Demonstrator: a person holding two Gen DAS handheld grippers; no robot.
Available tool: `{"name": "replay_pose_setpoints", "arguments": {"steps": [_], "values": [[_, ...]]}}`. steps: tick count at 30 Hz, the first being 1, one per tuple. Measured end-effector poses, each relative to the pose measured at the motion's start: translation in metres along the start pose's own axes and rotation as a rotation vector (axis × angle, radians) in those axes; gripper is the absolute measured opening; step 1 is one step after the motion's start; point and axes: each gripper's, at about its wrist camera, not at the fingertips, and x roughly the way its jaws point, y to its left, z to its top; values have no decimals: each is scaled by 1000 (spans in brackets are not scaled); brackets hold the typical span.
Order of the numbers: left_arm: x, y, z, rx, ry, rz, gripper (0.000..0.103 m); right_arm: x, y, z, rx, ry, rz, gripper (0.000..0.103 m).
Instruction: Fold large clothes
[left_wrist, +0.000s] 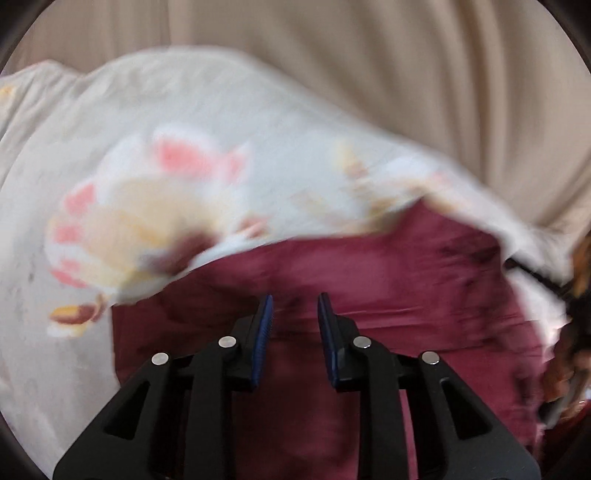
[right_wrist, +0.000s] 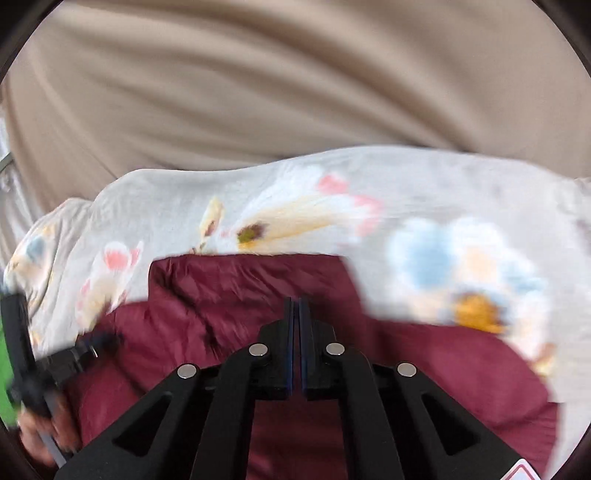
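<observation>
Left gripper (left_wrist: 294, 308) has its fingers apart with nothing between them, above the maroon garment (left_wrist: 332, 295). Right gripper (right_wrist: 296, 314) fingers pressed together, empty. Garment lies on the floral sheet (right_wrist: 424, 192).

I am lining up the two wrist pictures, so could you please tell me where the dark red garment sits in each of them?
Left wrist view: the dark red garment fills the lower middle and right, under the open left claw.
Right wrist view: the garment spreads across the lower half, beneath the shut right claw.
Shared landmark: the flowered bedsheet borders the garment's far edge in both views.
</observation>
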Motion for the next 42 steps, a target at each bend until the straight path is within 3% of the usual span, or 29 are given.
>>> {"name": "replay_pose_setpoints", "arguments": {"steps": [2,4,7,10,13,16,22,24,25,27,28,31,32,33,35,38,42], "values": [[-17,-33,8,50,-29,-73,34,-24,-15,-14,-24,6,-25,2],[-18,-79,13,131,-7,-150,36,-32,-28,-23,-17,30,-23,2],[15,-146,6,244,112,-216,36,-27,-40,-32,17,65,-19,2],[66,-185,-10,271,231,-199,36,-10,-45,-38,59,115,30,2],[105,-188,-15,252,255,-113,32,11,-53,-47,63,168,26,1],[115,-169,-9,177,249,-114,11,17,-74,-58,93,168,2,0],[110,-144,-6,112,212,-162,4,1,-127,-70,250,99,-33,0],[85,-135,-1,98,131,-104,6,-11,-131,-71,266,77,-61,0],[74,-132,3,98,95,-70,11,-25,-129,-71,256,58,-136,0],[37,-118,11,113,39,-73,32,-53,-130,-75,222,31,-203,4],[10,-105,11,115,22,-79,35,-74,-130,-80,197,14,-230,4],[-59,-68,-4,120,30,-102,50,-141,-133,-107,146,-17,-210,11],[-80,-53,-14,116,42,-106,58,-162,-137,-120,142,-23,-190,19],[-100,-42,-27,107,53,-102,64,-182,-140,-133,143,-25,-164,26],[-145,-8,-67,64,86,-99,70,-226,-148,-169,159,-24,-94,54],[-188,25,-129,-15,156,-111,73,-281,-157,-236,203,-6,10,65],[-228,65,-217,-155,269,-106,77,-319,-166,-312,275,41,35,70]]}}
